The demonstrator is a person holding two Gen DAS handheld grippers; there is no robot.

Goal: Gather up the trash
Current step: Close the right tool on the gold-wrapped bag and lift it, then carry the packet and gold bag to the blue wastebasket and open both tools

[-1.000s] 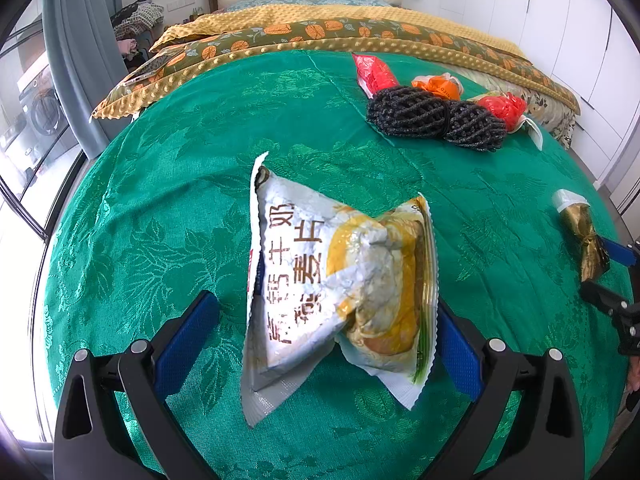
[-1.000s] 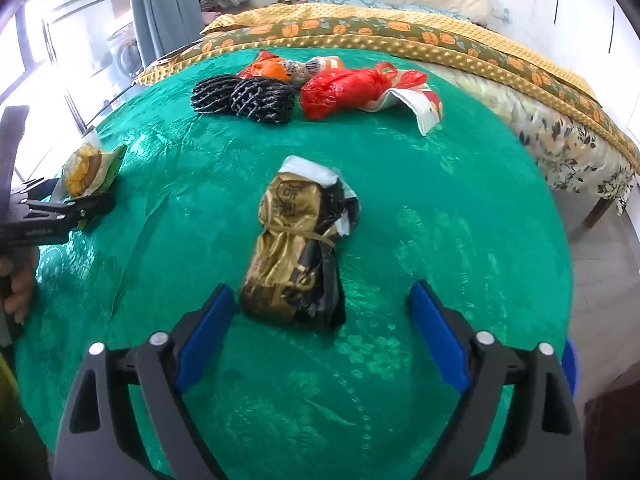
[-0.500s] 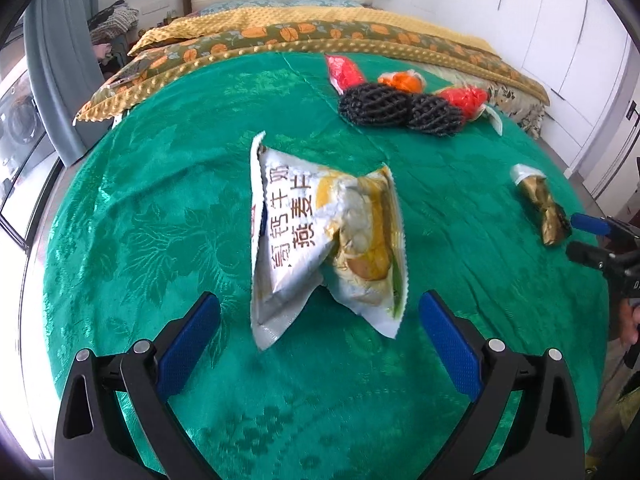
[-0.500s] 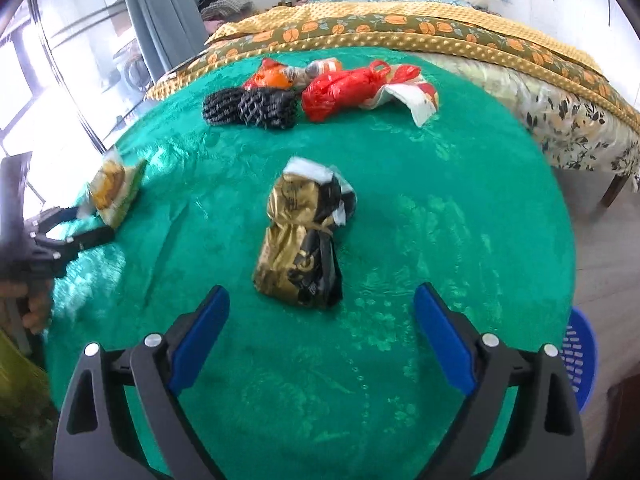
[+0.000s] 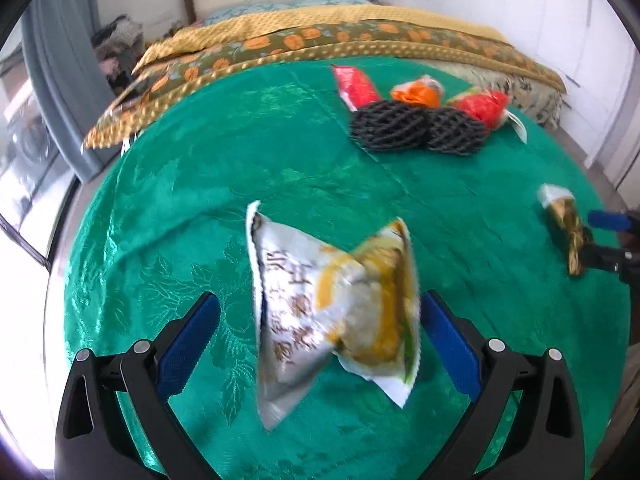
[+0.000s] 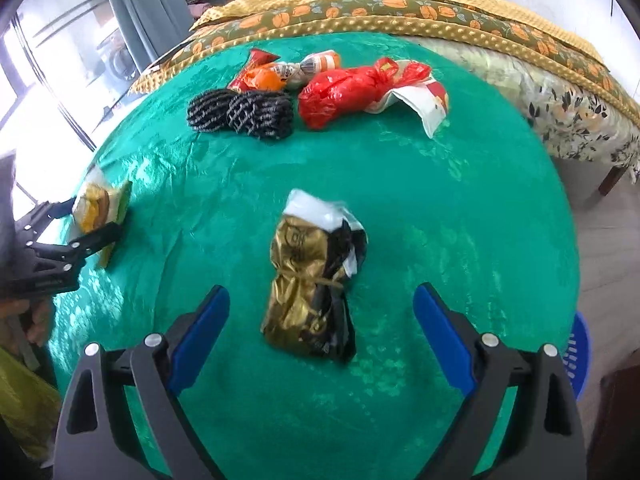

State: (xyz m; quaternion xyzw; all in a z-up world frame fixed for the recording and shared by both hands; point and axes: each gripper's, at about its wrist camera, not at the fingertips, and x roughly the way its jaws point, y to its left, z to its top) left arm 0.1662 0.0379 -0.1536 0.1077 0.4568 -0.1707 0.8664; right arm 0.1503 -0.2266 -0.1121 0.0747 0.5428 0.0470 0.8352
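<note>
A crumpled silver and yellow snack wrapper [image 5: 332,312] lies on the green tablecloth [image 5: 240,168]. My left gripper [image 5: 318,344] is open, and the wrapper's near half sits between its blue pads; the right pad almost touches the wrapper's edge. A gold and black wrapper [image 6: 308,284] lies between the spread fingers of my open right gripper [image 6: 320,332], clear of both pads. Each gripper shows in the other's view: the left gripper [image 6: 80,236] around the snack wrapper [image 6: 100,204], and the right gripper [image 5: 608,240] at the gold wrapper [image 5: 566,232].
Two black mesh nets [image 6: 244,114], a red plastic bag [image 6: 344,92] and orange wrappers [image 6: 260,76] lie at the table's far side. A bed with an orange-patterned cover [image 6: 400,12] stands behind. A blue basket [image 6: 580,356] sits on the floor at the right.
Both grippers pulled back from their wrappers, then came forward again, so each wrapper now sits between the fingers. Both stayed open, and the wrappers have not moved on the cloth.
</note>
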